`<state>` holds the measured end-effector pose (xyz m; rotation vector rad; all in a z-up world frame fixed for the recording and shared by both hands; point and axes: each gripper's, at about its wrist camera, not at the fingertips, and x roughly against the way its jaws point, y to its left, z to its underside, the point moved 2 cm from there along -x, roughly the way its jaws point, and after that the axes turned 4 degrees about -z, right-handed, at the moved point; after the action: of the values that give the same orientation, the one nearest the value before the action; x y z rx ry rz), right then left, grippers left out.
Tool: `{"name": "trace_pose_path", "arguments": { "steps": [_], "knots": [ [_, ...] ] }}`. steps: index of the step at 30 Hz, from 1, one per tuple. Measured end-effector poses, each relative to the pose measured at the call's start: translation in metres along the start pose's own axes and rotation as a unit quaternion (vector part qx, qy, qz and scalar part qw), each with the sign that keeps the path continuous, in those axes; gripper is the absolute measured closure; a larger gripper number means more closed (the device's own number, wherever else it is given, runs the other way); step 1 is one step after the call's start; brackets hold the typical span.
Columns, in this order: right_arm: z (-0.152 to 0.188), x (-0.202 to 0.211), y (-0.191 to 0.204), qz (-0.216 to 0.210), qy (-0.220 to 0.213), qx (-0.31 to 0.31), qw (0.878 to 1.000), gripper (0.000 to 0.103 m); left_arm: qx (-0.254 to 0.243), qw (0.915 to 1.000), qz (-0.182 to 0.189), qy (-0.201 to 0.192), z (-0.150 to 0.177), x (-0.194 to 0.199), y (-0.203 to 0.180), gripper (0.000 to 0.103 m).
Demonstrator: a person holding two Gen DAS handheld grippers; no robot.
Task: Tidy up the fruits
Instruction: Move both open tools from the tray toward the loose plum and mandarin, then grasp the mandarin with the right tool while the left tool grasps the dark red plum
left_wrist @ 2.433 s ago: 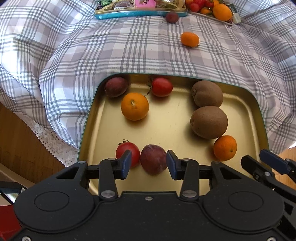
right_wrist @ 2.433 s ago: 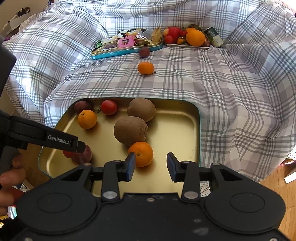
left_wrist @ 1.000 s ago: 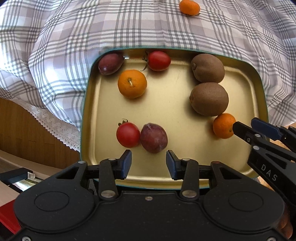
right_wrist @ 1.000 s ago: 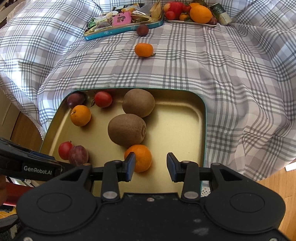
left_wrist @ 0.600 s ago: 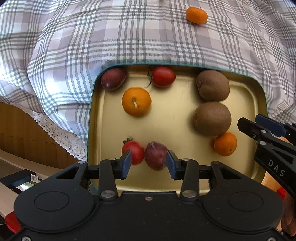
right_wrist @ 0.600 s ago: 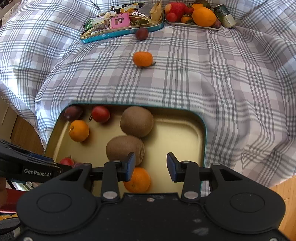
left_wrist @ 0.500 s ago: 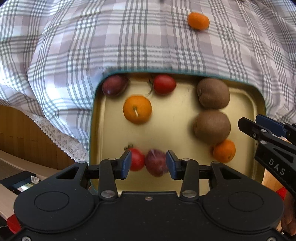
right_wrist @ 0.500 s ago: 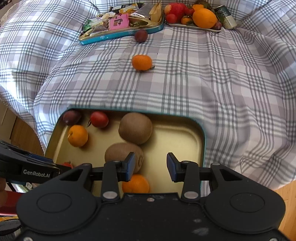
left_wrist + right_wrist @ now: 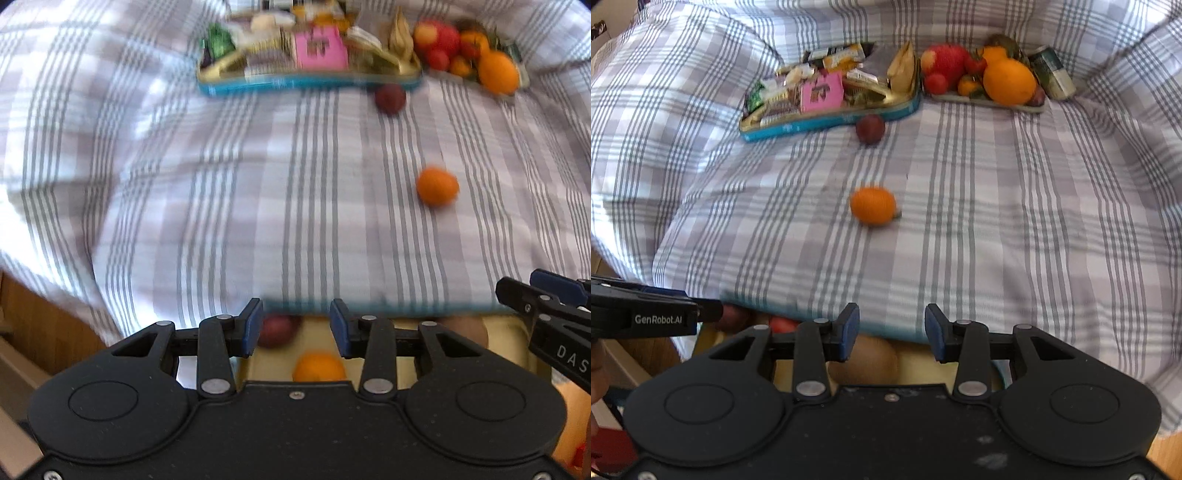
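Observation:
A loose orange tangerine lies on the plaid cloth, with a dark plum beyond it; both also show in the left wrist view, tangerine and plum. The gold tray is mostly hidden under both grippers; a plum, an orange and a kiwi peek out. My left gripper is open and empty. My right gripper is open and empty. Both are above the tray's far edge.
A blue-rimmed tin of snack packets sits at the back. To its right a flat tray holds an orange, an apple and tomatoes, with a can beside it. Wooden floor shows on the left.
Both grippers have tilted up and moved forward; the gold tray slid down out of view and the far tins came into view. The left view is blurred by motion. Jaws stay open.

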<state>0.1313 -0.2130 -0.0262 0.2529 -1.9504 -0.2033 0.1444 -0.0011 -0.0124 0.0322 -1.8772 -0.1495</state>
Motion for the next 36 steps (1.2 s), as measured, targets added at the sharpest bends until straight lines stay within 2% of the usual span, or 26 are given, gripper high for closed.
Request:
{"name": "trace_pose_path", "arguments": {
  "steps": [3, 6, 10, 18, 26, 31, 33, 36],
  "knots": [
    [-0.011, -0.009, 0.004, 0.002, -0.025, 0.014, 1.000, 0.060, -0.009, 0.9987, -0.009, -0.049, -0.010, -0.002, 0.000, 0.055],
    [-0.022, -0.022, 0.007, 0.007, -0.043, 0.031, 0.999, 0.058, -0.012, 0.9971, -0.006, -0.074, -0.019, -0.009, 0.001, 0.055],
    [-0.035, -0.040, 0.009, 0.001, -0.052, 0.042, 0.998, 0.055, -0.001, 0.9971, 0.012, -0.075, -0.027, -0.017, 0.007, 0.055],
    [-0.055, -0.072, 0.015, -0.003, -0.062, 0.060, 0.996, 0.050, 0.008, 0.9951, 0.000, -0.098, -0.042, -0.028, 0.016, 0.054],
    [-0.062, -0.103, 0.017, 0.006, -0.043, 0.070, 0.997, 0.050, -0.003, 0.9940, 0.007, -0.109, -0.061, -0.040, 0.017, 0.054],
    [-0.058, -0.110, 0.016, 0.021, -0.041, 0.089, 0.995, 0.053, -0.029, 0.9919, 0.029, -0.120, -0.075, -0.044, 0.006, 0.054],
    [-0.056, -0.109, 0.016, 0.015, -0.042, 0.096, 0.994, 0.060, -0.038, 0.9907, 0.040, -0.124, -0.081, -0.045, 0.000, 0.055],
    [-0.054, -0.104, 0.013, 0.019, -0.045, 0.097, 0.994, 0.061, -0.053, 0.9880, 0.063, -0.131, -0.092, -0.048, -0.014, 0.055]
  ]
}}
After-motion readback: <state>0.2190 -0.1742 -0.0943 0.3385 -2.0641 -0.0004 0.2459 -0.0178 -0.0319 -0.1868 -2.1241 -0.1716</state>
